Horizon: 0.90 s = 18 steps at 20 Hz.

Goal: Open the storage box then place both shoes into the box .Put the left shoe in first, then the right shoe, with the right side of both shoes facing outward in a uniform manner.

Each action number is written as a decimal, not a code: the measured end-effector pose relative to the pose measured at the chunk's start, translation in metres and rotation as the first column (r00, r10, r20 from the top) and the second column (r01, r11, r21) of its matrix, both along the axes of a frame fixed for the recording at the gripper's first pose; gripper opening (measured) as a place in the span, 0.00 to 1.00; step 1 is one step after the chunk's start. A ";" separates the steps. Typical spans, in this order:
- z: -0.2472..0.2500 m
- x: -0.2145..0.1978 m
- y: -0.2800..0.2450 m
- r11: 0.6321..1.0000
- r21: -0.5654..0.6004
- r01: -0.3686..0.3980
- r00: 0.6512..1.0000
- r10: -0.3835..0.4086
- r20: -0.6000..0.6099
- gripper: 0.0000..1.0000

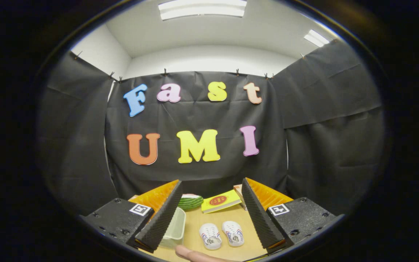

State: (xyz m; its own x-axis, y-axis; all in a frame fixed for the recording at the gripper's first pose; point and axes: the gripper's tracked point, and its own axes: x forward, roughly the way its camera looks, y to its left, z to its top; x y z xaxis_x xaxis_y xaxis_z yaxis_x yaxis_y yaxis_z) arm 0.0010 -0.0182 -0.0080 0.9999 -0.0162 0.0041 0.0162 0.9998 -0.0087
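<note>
The gripper (pixel 209 227) is hovering with jaws spread, framing two white patterned shoes (pixel 221 235) lying beside a translucent plastic storage box (pixel 175 227) on the wooden bench (pixel 224 222), any writing illegible.

White shoes (pixel 221 235) between wide-apart jaws, box (pixel 175 228) beside.

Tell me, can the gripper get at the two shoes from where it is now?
Probably yes. The gripper is open, and both shoes lie on the bare table between its fingers, with nothing over them. The storage box sits aside, beside one finger.
</note>
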 end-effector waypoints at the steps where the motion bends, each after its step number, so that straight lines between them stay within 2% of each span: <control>1: -0.003 0.002 -0.001 1.000 -0.001 0.001 1.000 -0.001 -0.005 1.00; 5: -0.025 0.018 -0.008 1.000 0.004 0.006 0.998 -0.006 -0.060 1.00; 11: -0.096 0.059 -0.004 0.995 0.051 -0.084 0.963 0.094 -0.251 1.00; 13: -0.130 0.076 0.000 0.988 0.080 -0.131 0.930 0.151 -0.335 1.00; 18: -0.201 0.115 0.003 0.952 0.234 -0.197 0.820 0.291 -0.493 1.00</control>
